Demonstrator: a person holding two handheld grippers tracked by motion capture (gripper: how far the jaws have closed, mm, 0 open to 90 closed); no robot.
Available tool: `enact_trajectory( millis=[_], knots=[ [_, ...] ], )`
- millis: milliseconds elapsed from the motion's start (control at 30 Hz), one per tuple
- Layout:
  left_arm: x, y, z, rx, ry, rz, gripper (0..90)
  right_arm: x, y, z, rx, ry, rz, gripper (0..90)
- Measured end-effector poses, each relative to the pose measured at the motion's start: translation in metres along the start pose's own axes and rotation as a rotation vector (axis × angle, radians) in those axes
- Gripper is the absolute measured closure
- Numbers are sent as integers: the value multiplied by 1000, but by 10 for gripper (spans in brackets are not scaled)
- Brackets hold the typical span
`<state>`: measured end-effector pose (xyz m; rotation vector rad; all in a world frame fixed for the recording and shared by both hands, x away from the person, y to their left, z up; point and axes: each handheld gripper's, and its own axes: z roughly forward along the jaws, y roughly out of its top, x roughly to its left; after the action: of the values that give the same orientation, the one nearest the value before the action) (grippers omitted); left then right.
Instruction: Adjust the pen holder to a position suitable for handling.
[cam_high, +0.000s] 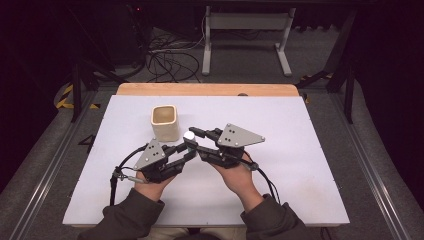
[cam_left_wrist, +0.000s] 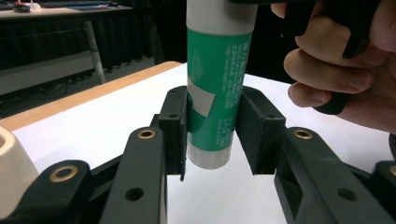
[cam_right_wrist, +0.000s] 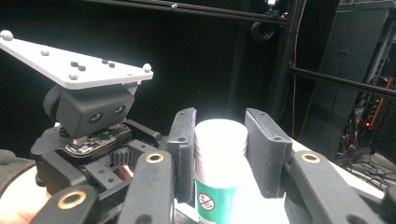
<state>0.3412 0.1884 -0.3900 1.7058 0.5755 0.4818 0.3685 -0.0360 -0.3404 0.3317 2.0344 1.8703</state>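
A glue stick (cam_high: 189, 135) with a green body (cam_left_wrist: 215, 84) and a white cap (cam_right_wrist: 220, 140) stands upright above the middle of the white table (cam_high: 300, 170). My left gripper (cam_high: 189, 150) (cam_left_wrist: 212, 135) is shut on the lower green body, one pad on each side. My right gripper (cam_high: 193, 135) (cam_right_wrist: 219, 144) comes in from the right and is shut on the white cap. The two grippers meet tip to tip, one above the other. The stick's bottom end hangs just clear of the table.
A cream, square-mouthed cup (cam_high: 165, 122) (cam_left_wrist: 9, 172) stands upright just behind and left of the grippers. A wooden strip (cam_high: 207, 89) runs along the table's far edge. The hand (cam_left_wrist: 336, 79) that holds the right gripper is close by.
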Motion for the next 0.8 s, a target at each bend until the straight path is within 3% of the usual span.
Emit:
enact_trajectory(
  millis=[467,800],
  knots=[
    [-2,-1,2,24,4,7,655,0,1,1,2,8,2,596],
    [1,-1,1,32,25,12,655,-7,5,-10,-16,-23,12,541]
  ],
)
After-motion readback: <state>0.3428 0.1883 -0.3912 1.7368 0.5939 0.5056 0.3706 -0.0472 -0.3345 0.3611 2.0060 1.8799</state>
